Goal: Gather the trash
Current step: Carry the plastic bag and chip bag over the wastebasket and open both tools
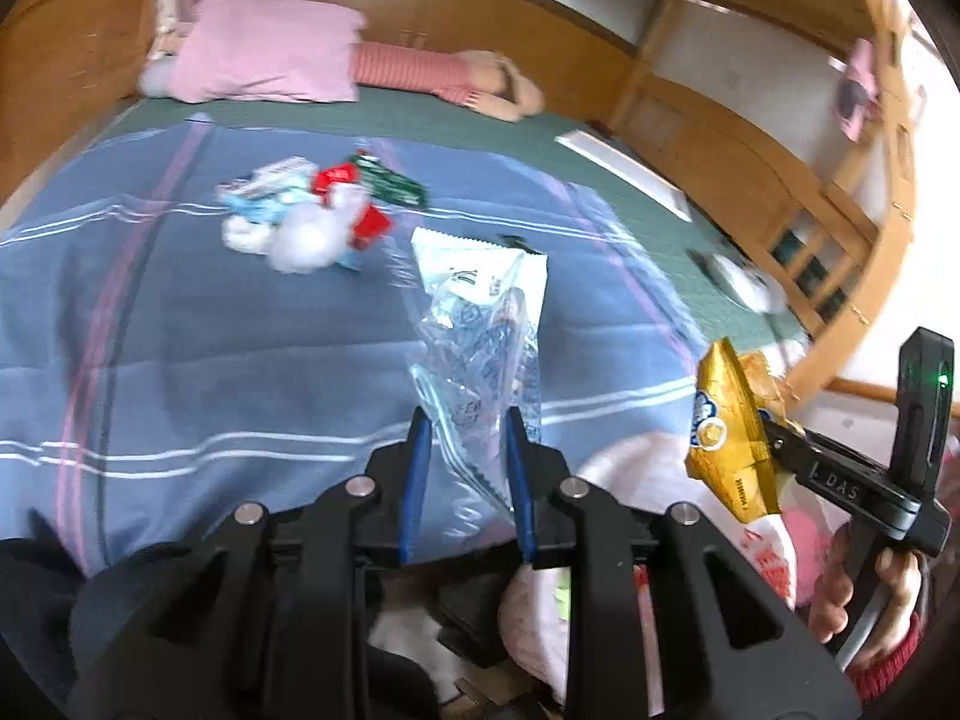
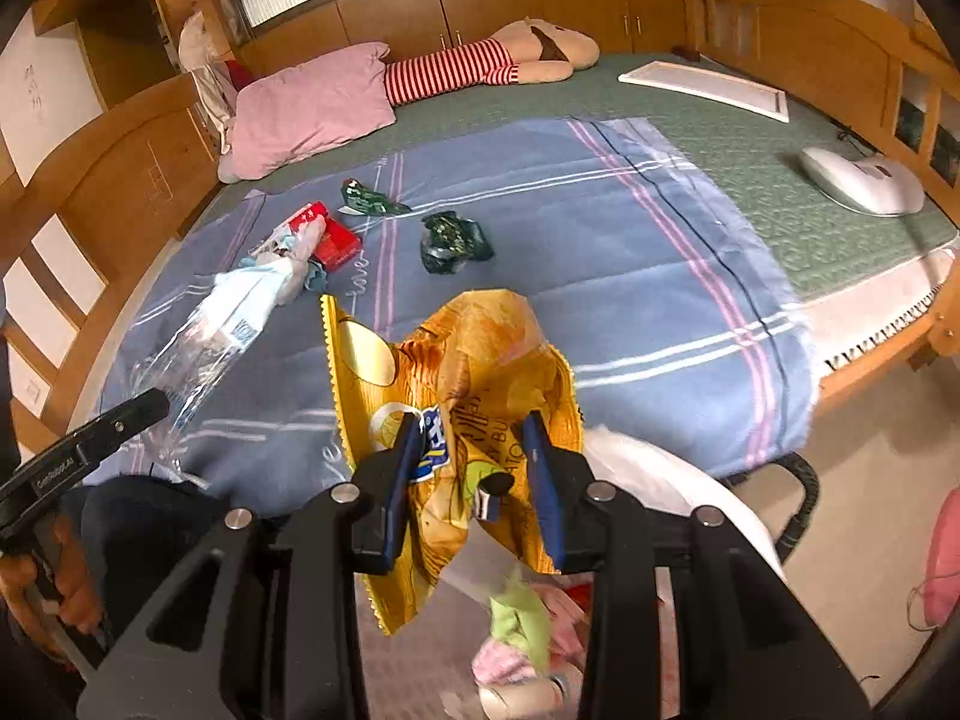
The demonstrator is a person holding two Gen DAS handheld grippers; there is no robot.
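Glossy wrappers over soft cloth.
The gold foil bag (image 2: pixel 456 396) shone; the clear plastic wrapper (image 1: pixel 480 330) crinkled above the matt woven blanket (image 2: pixel 600 276).

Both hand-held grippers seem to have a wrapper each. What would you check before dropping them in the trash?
1. Left hand-held gripper grips the clear crinkly plastic wrapper with white top: ok.
2. Right hand-held gripper grips the crumpled golden-yellow foil snack bag: ok.
3. White trash bag lies open below the yellow bag: ok; pink and green scraps already inside.
4. Clear wrapper directly above the bag opening: cannot tell.
5. Blue striped blanket free of trash: not ok; the red packet, dark green wrappers and white tissues remain.
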